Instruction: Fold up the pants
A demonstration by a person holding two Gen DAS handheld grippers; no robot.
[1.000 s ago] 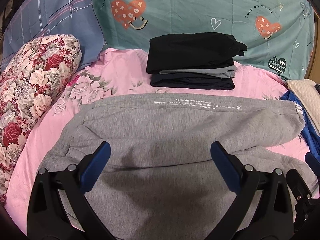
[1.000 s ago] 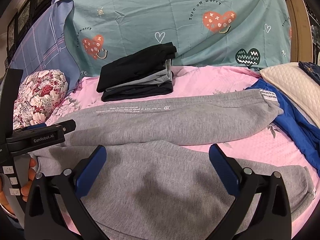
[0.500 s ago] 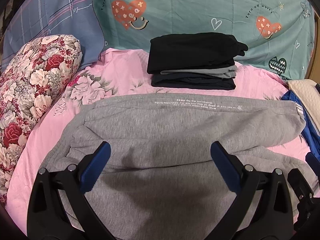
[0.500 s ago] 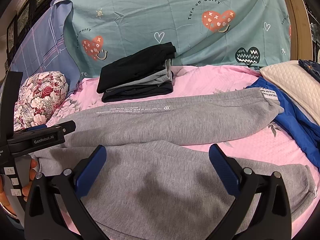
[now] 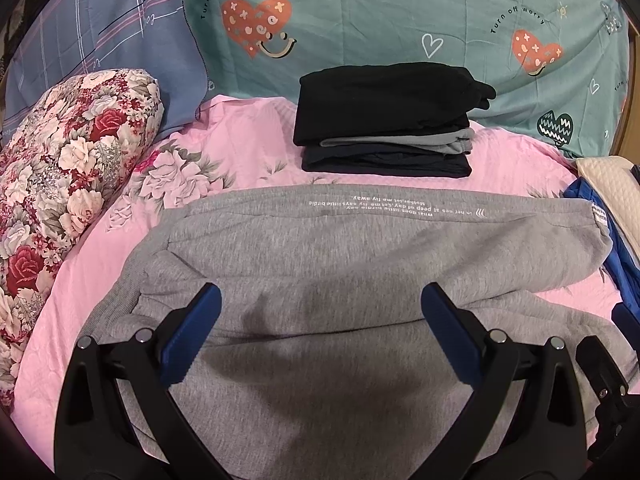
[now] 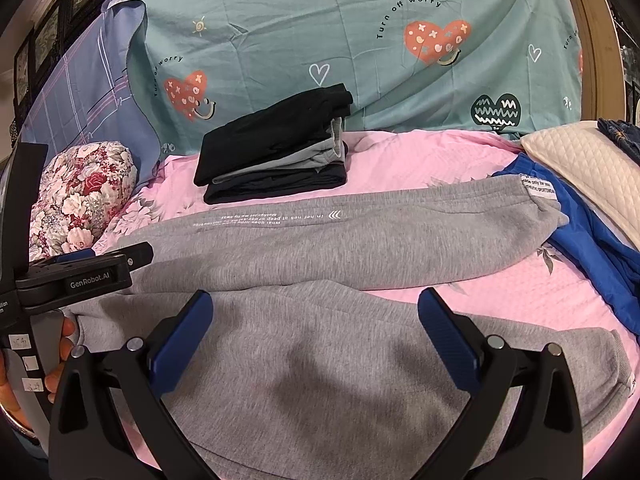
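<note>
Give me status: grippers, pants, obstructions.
Left gripper open, right gripper open, both empty. Grey pants spread flat, unfolded. Blue garment touches far cuff.

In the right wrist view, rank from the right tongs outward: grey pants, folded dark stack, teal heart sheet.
1. Grey pants, directly under the open right tongs.
2. Folded dark stack, beyond, slightly left.
3. Teal heart sheet, upright at the back.

Pink floral-print bed sheet (image 6: 420,160), grey sweatpants (image 6: 320,248) spread flat (legs sideways), folded dark clothes stack (image 6: 276,152) lay behind, rose-patterned pillow (image 5: 60,168), blue garment (image 6: 592,248)
</note>
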